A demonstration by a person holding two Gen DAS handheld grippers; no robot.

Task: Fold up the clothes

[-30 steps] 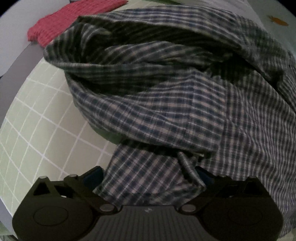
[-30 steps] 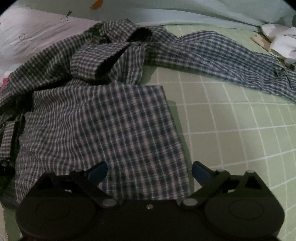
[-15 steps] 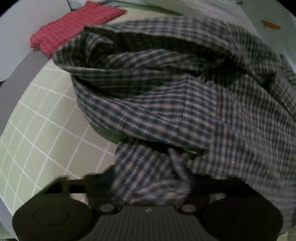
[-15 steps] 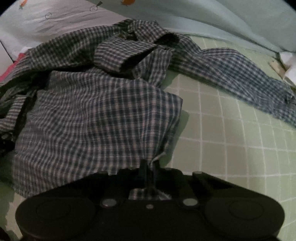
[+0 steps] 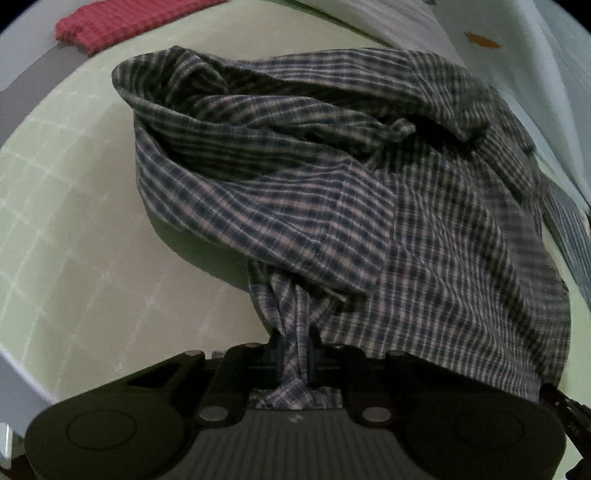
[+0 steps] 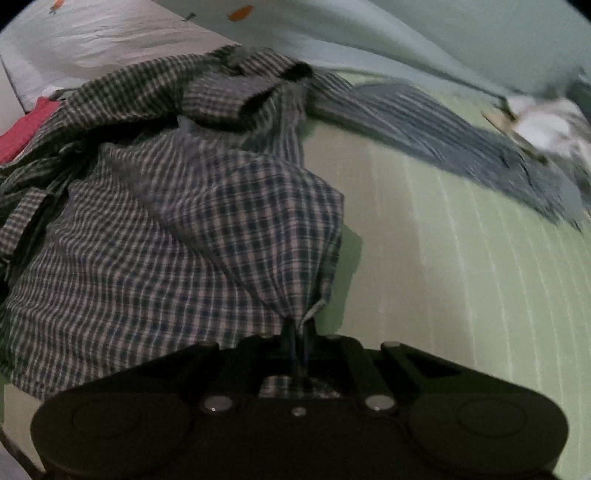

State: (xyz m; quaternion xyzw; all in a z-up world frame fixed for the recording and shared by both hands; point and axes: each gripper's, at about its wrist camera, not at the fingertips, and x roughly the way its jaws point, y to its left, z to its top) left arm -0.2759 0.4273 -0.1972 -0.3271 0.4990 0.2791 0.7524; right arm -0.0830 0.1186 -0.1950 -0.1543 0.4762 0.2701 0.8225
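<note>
A dark blue and white checked shirt (image 5: 351,206) lies crumpled on a pale green gridded mat (image 5: 74,229). My left gripper (image 5: 294,354) is shut on a bunched edge of the shirt and lifts it off the mat. In the right wrist view the same shirt (image 6: 155,236) hangs in folds. My right gripper (image 6: 298,350) is shut on another corner of its hem and holds it raised above the mat (image 6: 461,277). One sleeve (image 6: 443,136) trails off to the far right, blurred.
A red knitted cloth (image 5: 125,22) lies at the mat's far left edge, also showing in the right wrist view (image 6: 22,133). A pale printed bedsheet (image 6: 110,33) lies behind the shirt. White crumpled items (image 6: 546,125) sit at the far right.
Both grippers went from open to shut on the shirt's hem and have lifted it. The fabric has bunched up and pulled toward the cameras.
</note>
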